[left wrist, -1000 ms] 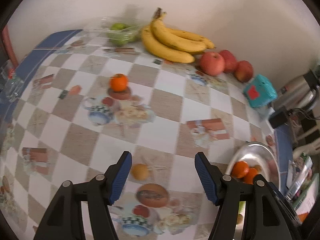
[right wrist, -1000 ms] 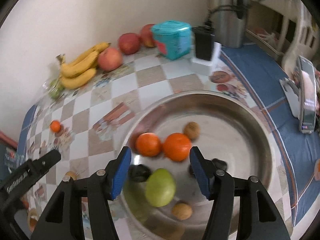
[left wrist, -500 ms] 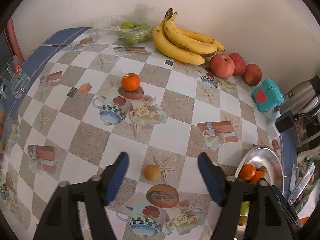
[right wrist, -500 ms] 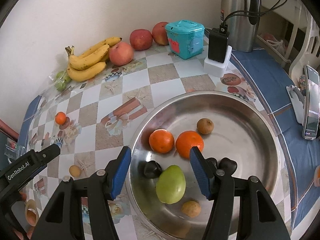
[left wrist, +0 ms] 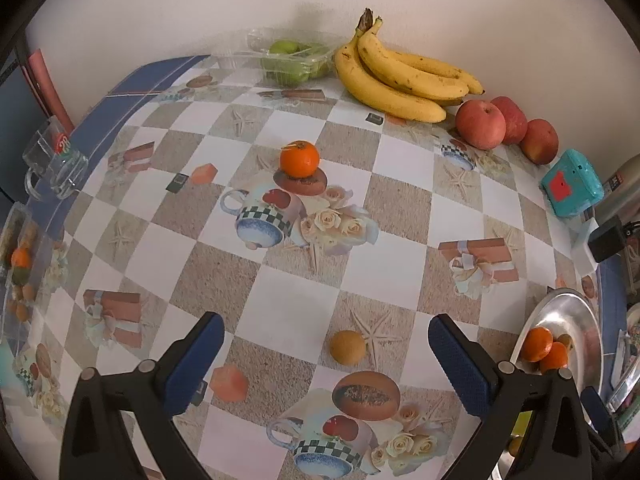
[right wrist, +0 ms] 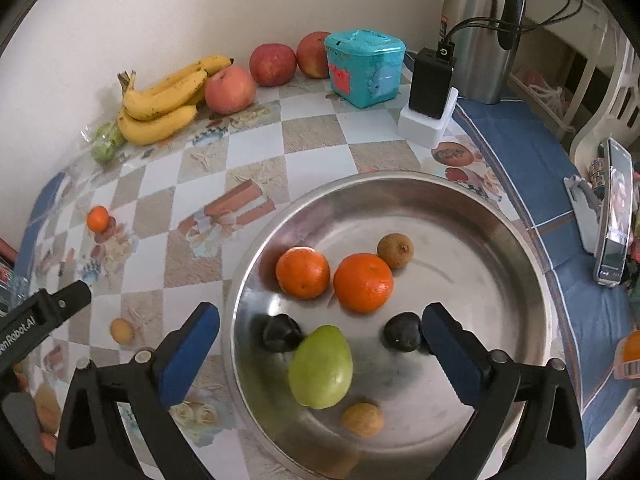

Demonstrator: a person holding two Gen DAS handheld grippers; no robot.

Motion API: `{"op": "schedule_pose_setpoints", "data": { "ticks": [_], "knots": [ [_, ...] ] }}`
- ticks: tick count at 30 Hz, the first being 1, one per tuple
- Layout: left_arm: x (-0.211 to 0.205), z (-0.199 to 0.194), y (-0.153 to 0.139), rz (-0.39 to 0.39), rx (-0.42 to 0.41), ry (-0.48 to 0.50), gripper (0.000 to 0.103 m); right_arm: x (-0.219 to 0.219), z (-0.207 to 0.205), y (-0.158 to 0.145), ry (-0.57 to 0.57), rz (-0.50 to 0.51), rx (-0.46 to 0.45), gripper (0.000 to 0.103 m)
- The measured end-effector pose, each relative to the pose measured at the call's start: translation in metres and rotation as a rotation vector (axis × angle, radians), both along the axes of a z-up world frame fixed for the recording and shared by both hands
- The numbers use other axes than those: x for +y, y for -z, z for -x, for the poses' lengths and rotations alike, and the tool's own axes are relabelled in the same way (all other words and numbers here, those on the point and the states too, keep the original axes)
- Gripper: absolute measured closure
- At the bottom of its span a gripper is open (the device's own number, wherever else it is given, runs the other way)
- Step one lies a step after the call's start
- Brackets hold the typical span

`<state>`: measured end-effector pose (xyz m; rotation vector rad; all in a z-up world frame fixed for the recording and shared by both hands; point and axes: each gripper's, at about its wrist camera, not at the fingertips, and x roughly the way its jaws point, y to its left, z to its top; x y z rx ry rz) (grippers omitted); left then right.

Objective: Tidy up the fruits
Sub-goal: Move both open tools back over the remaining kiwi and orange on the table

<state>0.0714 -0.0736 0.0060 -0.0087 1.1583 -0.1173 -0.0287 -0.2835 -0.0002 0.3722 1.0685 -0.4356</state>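
My left claw gapes empty; the small brown fruit lies between its tips, possibly beneath. Right claw hangs wide, empty, over the bowl.

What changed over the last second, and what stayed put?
Both grippers pulled up and back, open and empty: left gripper away from the small brown fruit, right gripper above the steel bowl. Fruit stayed put, including the green pear.
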Motion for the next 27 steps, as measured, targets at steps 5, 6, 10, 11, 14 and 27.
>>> {"op": "schedule_pose_setpoints", "data": {
  "ticks": [5,6,10,11,14,27],
  "knots": [
    [-0.003,0.001,-0.001,-0.002,-0.005,0.019,0.0,0.0,0.0,0.001,-0.005,0.006,0.002,0.002],
    [-0.004,0.001,-0.001,-0.002,-0.005,0.022,0.0,0.0,0.0,0.0,-0.004,0.008,0.001,0.002],
    [-0.003,0.001,-0.002,-0.003,-0.006,0.026,0.0,-0.001,0.001,-0.002,0.001,0.015,-0.01,0.002],
    [-0.003,0.001,-0.002,-0.005,-0.008,0.027,0.0,-0.001,0.002,-0.002,0.003,0.015,-0.013,0.002],
    [-0.002,0.001,-0.004,-0.013,-0.016,0.033,0.0,-0.001,0.001,-0.003,0.003,0.013,-0.024,0.002],
    [0.031,-0.006,-0.012,-0.067,-0.061,-0.016,0.0,0.021,-0.009,-0.007,-0.073,-0.018,-0.066,0.002]
  ]
}}
